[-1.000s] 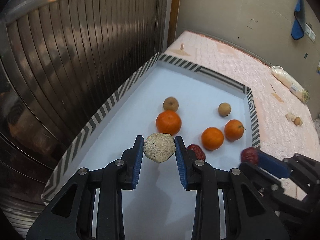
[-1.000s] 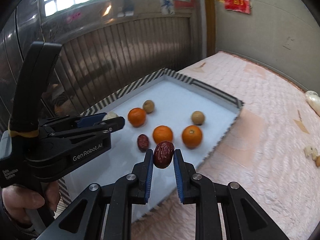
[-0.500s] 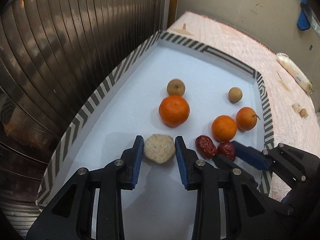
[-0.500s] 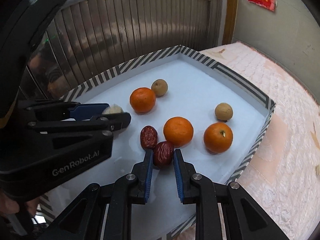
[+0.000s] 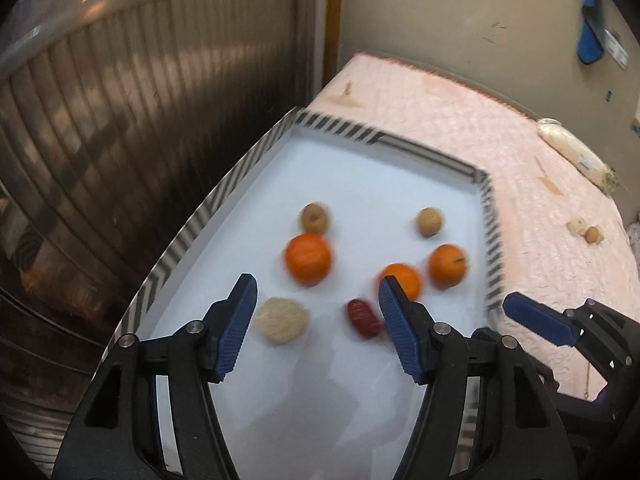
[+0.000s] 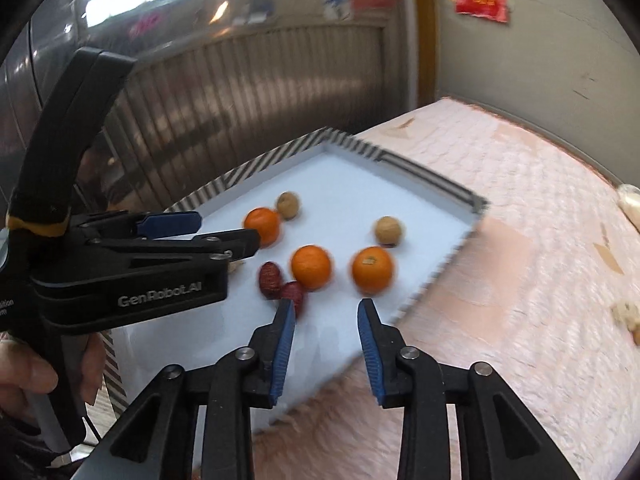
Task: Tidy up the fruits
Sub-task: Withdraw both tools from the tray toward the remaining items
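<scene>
A white tray [image 5: 360,184] with a striped rim holds three oranges [image 5: 308,258], two brown round fruits [image 5: 315,217], two red dates [image 6: 270,274] and a pale rough walnut-like piece [image 5: 281,320]. My left gripper [image 5: 316,294] is open and empty, raised above the tray; the pale piece lies below, by its left finger. My right gripper [image 6: 326,312] is open and empty, above the tray's near edge; the second date [image 6: 294,294] lies just beyond its left fingertip.
The tray sits on a pink quilted surface [image 6: 520,240]. A ribbed metal shutter [image 5: 100,140] stands close on the left. Small nuts [image 5: 586,232] and a white bag [image 5: 576,156] lie on the quilt at the right.
Both grippers have opened and pulled back up. The pale piece and the red date now lie in the tray.
</scene>
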Demonstrator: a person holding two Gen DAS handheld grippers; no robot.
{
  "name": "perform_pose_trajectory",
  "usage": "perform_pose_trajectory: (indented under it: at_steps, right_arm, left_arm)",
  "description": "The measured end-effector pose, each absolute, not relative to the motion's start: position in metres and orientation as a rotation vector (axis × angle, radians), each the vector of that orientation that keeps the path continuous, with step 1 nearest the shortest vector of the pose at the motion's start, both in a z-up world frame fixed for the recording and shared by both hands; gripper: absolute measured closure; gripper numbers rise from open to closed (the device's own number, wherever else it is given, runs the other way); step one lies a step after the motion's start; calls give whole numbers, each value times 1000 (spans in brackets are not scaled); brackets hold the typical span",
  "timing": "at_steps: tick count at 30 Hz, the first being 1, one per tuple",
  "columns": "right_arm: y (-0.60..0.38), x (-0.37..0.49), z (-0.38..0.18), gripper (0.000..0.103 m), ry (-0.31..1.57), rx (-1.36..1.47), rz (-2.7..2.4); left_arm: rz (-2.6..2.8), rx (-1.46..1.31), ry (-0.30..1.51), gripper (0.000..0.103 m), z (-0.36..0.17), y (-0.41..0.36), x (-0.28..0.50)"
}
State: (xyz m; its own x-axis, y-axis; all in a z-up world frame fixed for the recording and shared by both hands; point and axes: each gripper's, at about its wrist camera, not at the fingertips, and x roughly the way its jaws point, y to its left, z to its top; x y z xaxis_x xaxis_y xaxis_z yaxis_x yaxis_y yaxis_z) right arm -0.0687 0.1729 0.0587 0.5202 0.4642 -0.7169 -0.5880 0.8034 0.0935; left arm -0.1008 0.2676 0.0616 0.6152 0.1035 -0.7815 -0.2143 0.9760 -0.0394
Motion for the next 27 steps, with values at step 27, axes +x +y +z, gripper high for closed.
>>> perform_pose_trajectory:
  at_steps: [27]
  right_arm:
    - [-71, -56, 76, 67, 754, 158, 194]
  left_arm:
    - [-186, 40, 883, 39, 77, 47, -34]
